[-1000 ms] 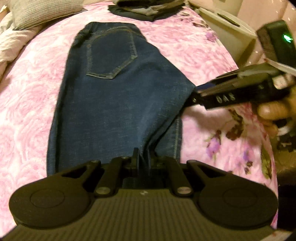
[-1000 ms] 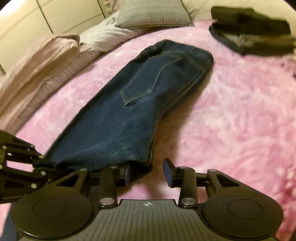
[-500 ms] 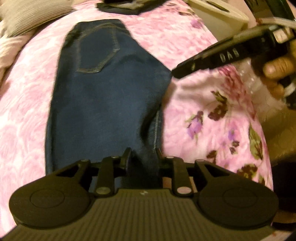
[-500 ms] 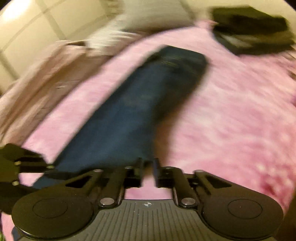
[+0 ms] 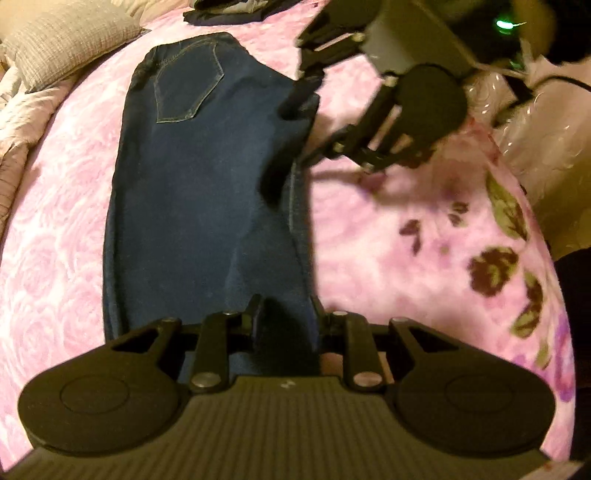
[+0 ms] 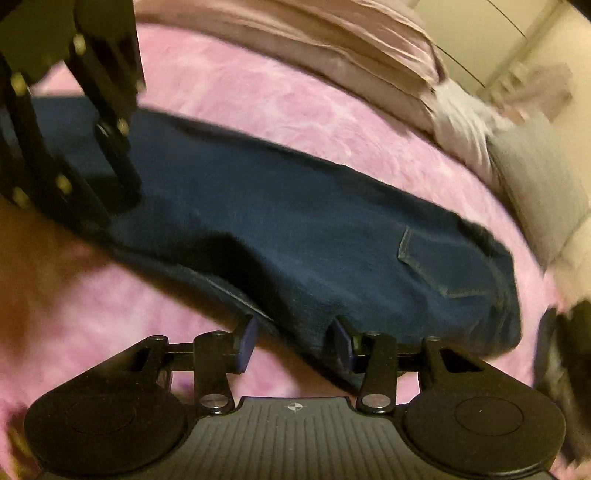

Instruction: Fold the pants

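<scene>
Dark blue jeans (image 5: pixel 192 206) lie folded lengthwise on the pink blanket (image 5: pixel 388 258), back pocket up at the far end. My left gripper (image 5: pixel 288 314) sits at their near end, fingers slightly apart, with a fold of denim lying loose between them. My right gripper (image 6: pixel 293 339) is over the jeans' (image 6: pixel 332 229) long side edge, which lies between its opening jaws; the blue pads are clear of the cloth. From the left wrist, the right gripper (image 5: pixel 277 151) hovers at the jeans' right edge. From the right wrist, the left gripper (image 6: pixel 110 210) stands at the upper left.
A grey pillow (image 5: pixel 70 40) and crumpled beige bedding lie at the far left. A pile of dark folded clothes (image 5: pixel 229 11) sits beyond the waistband. The bed's edge runs down the right, with clear plastic wrapping (image 5: pixel 535 122) past it.
My left gripper has let go of the denim and its fingers have parted. My right gripper rolled, swung in over the jeans' side edge, narrowed, then widened again.
</scene>
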### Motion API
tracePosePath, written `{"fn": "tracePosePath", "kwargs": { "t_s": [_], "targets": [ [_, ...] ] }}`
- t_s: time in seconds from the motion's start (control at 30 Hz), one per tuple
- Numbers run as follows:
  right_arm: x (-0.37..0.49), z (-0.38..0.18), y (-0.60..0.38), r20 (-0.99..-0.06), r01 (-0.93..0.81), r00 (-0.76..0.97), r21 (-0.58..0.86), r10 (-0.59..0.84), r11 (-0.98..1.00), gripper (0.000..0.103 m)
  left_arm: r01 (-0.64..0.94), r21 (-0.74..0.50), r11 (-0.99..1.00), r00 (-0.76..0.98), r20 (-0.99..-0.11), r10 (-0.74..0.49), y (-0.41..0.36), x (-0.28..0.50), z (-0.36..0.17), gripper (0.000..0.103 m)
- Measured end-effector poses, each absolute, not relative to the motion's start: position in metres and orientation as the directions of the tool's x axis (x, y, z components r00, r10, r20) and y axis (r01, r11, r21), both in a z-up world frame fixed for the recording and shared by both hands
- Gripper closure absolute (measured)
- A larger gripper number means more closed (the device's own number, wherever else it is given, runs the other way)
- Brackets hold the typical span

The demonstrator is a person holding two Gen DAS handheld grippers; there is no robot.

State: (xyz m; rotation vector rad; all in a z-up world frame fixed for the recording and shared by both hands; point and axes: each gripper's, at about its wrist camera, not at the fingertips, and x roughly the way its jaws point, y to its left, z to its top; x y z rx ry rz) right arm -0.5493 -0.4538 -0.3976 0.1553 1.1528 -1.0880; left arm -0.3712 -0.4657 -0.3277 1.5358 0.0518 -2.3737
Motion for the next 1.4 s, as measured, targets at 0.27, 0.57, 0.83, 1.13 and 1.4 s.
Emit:
{"fn": "tracePosePath", "kwargs": {
  "t_s": [0.27,0.57,0.83,1.13,1.4],
  "targets": [
    [-0.579,-0.383,-0.461,-0.826,0.753,0.008,-0.366,-0.564,0.546,0.103,0.313,0.176,-0.933,-0.306,-0.912,-0.274,-0.46,-0.357,-0.344,0.103],
    [-0.59,-0.368,-0.468,-0.882,0.856,0.035,-0.217,-0.471,0.469,0.083,0.481,0.078,-0.873,-0.296,-0.923,-0.245,-0.461,-0.324,-0.335,0.103],
    [-0.561,-0.342,-0.493,-0.845,0.856,0.237,-0.052,-0.48,0.515,0.052,0.751,0.112,-0.651,-0.162,-0.924,-0.347,-0.483,-0.266,-0.327,0.093],
    [-0.506,-0.407,-0.626,-0.884,0.722,0.385,0.11,-0.265,0.683,0.064,0.934,0.089,-0.346,-0.047,-0.929,-0.367,-0.501,-0.185,-0.36,0.083],
    [-0.483,-0.418,-0.665,-0.849,0.735,0.411,0.095,-0.33,0.671,0.065,0.978,0.072,-0.195,-0.023,-0.895,-0.445,-0.49,-0.169,-0.355,0.079]
  ]
}}
